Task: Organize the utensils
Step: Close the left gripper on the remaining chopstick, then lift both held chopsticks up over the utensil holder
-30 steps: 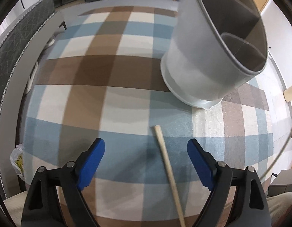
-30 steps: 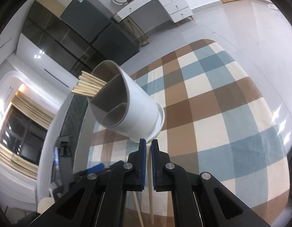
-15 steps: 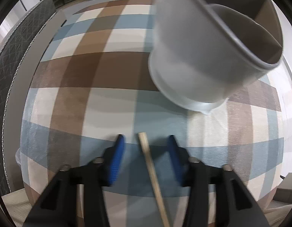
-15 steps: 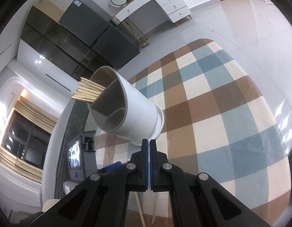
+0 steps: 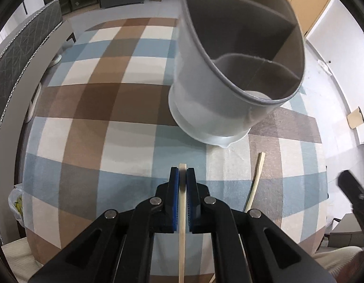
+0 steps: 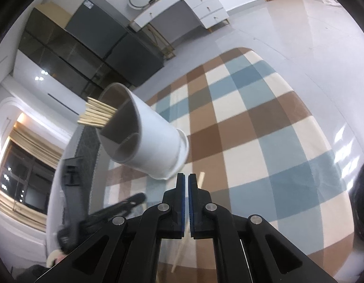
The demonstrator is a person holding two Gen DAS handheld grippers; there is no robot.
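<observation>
One chopstick [image 5: 182, 212] sits clamped in the left claw [image 5: 182, 176], its long axis running along the fingers; the holder [image 5: 229, 75] stands ahead and right. Right claw [image 6: 184, 181] is closed, empty.

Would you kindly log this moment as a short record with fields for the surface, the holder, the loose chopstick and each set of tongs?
surface: checked rug
holder: white utensil holder with grey dividers, upright on the rug
in holder: bundle of chopsticks in one compartment
left tongs: shut on a chopstick
right tongs: shut, nothing held
loose chopstick: lying on the rug
</observation>
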